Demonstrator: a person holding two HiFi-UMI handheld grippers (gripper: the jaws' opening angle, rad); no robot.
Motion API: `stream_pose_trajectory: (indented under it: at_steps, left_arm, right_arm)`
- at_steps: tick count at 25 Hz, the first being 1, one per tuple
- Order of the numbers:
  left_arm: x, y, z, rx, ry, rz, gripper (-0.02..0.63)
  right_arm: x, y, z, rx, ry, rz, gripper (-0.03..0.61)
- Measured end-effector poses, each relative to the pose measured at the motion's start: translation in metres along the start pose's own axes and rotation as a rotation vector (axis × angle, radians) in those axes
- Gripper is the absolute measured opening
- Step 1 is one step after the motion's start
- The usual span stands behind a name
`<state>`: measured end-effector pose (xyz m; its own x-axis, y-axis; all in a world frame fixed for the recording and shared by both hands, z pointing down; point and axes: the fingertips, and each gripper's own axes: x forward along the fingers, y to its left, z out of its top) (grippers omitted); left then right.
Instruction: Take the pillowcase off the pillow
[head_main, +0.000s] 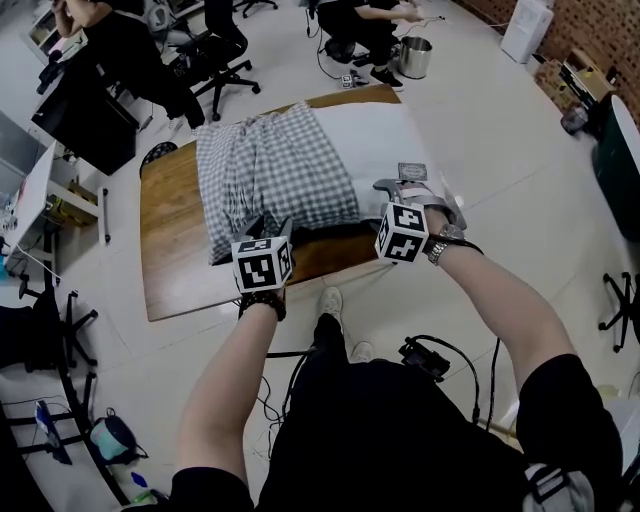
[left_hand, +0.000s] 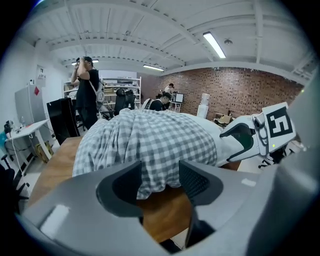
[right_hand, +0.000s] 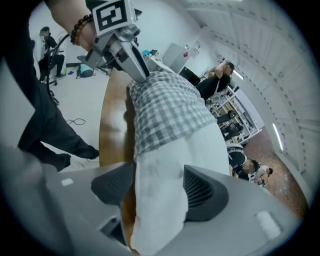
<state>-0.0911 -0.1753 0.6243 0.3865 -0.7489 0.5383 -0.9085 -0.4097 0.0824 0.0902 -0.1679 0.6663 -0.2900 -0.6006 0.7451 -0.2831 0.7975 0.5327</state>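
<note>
Straddling the checked pillowcase (head_main: 270, 170) at its 6 o'clock hem, the left hand-held gripper (left_hand: 160, 177) is released; the right hand-held gripper (right_hand: 160, 187), also released, brackets the bare pillow (head_main: 375, 140) on the bench (head_main: 170, 220). Best bet: pinch cloth only, anchor the pillow, draw toward 9 o'clock.

A wooden counter (head_main: 175, 240) with rounded corners stands on a pale floor (head_main: 480, 200). One white pillow (head_main: 375, 140) lies on it. The pillow's left part is wrapped in a bunched grey-and-white checked pillowcase (head_main: 270, 170). Bare wood shows at the counter's left and near sides.
</note>
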Motion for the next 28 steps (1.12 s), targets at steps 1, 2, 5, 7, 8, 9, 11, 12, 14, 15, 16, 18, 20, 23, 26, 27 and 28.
stream_pose_trajectory:
  at_steps: [1, 2, 5, 7, 8, 9, 11, 12, 14, 15, 16, 18, 20, 23, 26, 27, 28]
  left_arm:
    - [0.004, -0.002, -0.006, -0.015, 0.006, 0.002, 0.225]
    - [0.008, -0.003, -0.012, -0.032, 0.014, 0.003, 0.228]
    - [0.02, -0.003, -0.026, -0.093, 0.035, -0.003, 0.246]
    - [0.027, -0.003, -0.038, -0.13, 0.047, -0.008, 0.262]
    - [0.03, -0.003, -0.044, -0.143, 0.051, -0.01, 0.27]
    - [0.035, -0.003, -0.048, -0.155, 0.054, -0.012, 0.277]
    - [0.043, 0.001, -0.052, -0.178, 0.057, -0.015, 0.288]
    - [0.047, 0.003, -0.051, -0.187, 0.057, -0.017, 0.29]
    - [0.055, 0.008, -0.047, -0.201, 0.062, -0.02, 0.29]
    - [0.06, 0.011, -0.045, -0.205, 0.07, -0.021, 0.29]
    - [0.064, 0.015, -0.044, -0.205, 0.079, -0.021, 0.288]
    - [0.069, 0.021, -0.043, -0.191, 0.097, -0.018, 0.238]
    - [0.07, 0.028, -0.04, -0.169, 0.112, -0.009, 0.13]
    - [0.067, 0.039, -0.038, -0.144, 0.118, 0.0, 0.008]
    - [0.062, 0.049, -0.041, -0.158, 0.111, 0.007, 0.006]
    - [0.059, 0.053, -0.042, -0.166, 0.105, 0.009, 0.006]
    - [0.057, 0.057, -0.041, -0.173, 0.098, 0.011, 0.005]
  right_arm:
    - [0.004, -0.001, -0.003, -0.013, 0.007, -0.017, 0.314]
    - [0.007, -0.002, -0.006, -0.023, 0.013, -0.03, 0.314]
    - [0.017, -0.004, -0.007, -0.035, 0.018, -0.053, 0.314]
    - [0.023, -0.002, -0.008, -0.043, 0.022, -0.079, 0.314]
    - [0.027, -0.001, -0.009, -0.048, 0.025, -0.093, 0.314]
    - [0.031, -0.001, -0.009, -0.053, 0.029, -0.104, 0.314]
    - [0.038, -0.004, -0.009, -0.061, 0.043, -0.119, 0.314]
    - [0.04, -0.007, -0.009, -0.065, 0.05, -0.123, 0.311]
    - [0.045, -0.014, -0.006, -0.067, 0.059, -0.126, 0.29]
    - [0.046, -0.018, -0.004, -0.066, 0.061, -0.131, 0.274]
    - [0.047, -0.022, -0.002, -0.063, 0.061, -0.137, 0.237]
    - [0.046, -0.029, 0.0, -0.054, 0.061, -0.149, 0.165]
    - [0.043, -0.036, 0.002, -0.048, 0.059, -0.162, 0.107]
    - [0.038, -0.045, 0.0, -0.039, 0.051, -0.179, 0.031]
    - [0.031, -0.05, -0.012, -0.023, 0.046, -0.189, 0.018]
    - [0.029, -0.051, -0.016, -0.019, 0.047, -0.191, 0.017]
    - [0.028, -0.052, -0.018, -0.017, 0.049, -0.192, 0.017]
